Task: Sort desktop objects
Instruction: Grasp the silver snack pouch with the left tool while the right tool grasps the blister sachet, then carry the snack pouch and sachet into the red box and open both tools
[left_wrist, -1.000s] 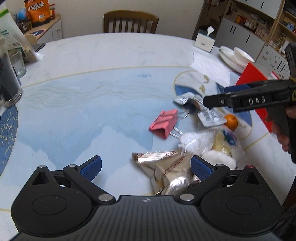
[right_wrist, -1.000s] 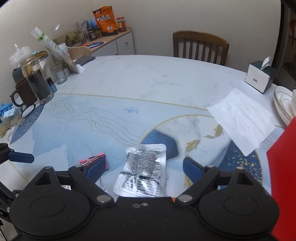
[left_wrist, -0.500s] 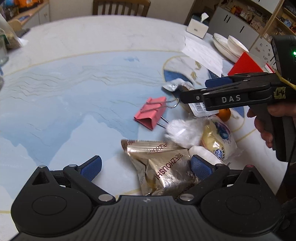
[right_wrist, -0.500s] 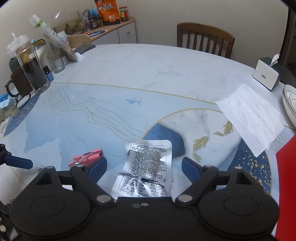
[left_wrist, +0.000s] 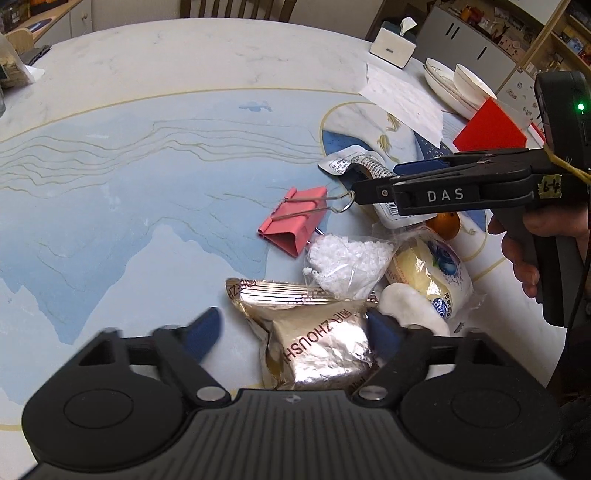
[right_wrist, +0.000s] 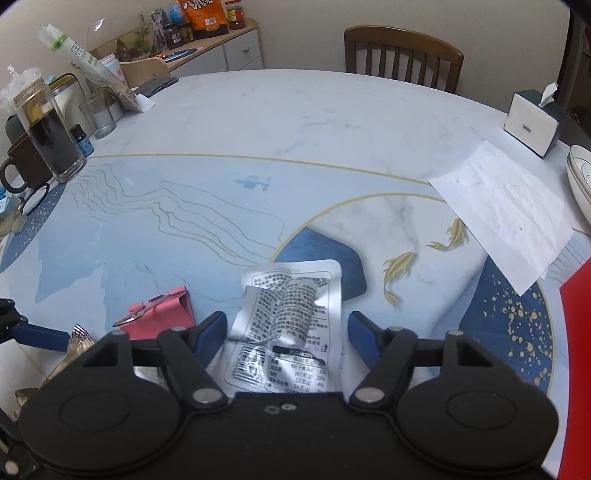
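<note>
Left gripper fingers closing around the gold foil packet – not yet pinching; right gripper fingers closing, straddling the silver sachet, lower centre.

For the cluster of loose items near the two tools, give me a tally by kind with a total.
Foil or printed sachets: 2, the gold foil packet and the white printed sachet
Clear bags: 2, the bag of white pellets and the wrapped bun
Binder clips: 1, the pink binder clip
Fruit: 1, the small orange
White pads: 1
Total: 7
</note>
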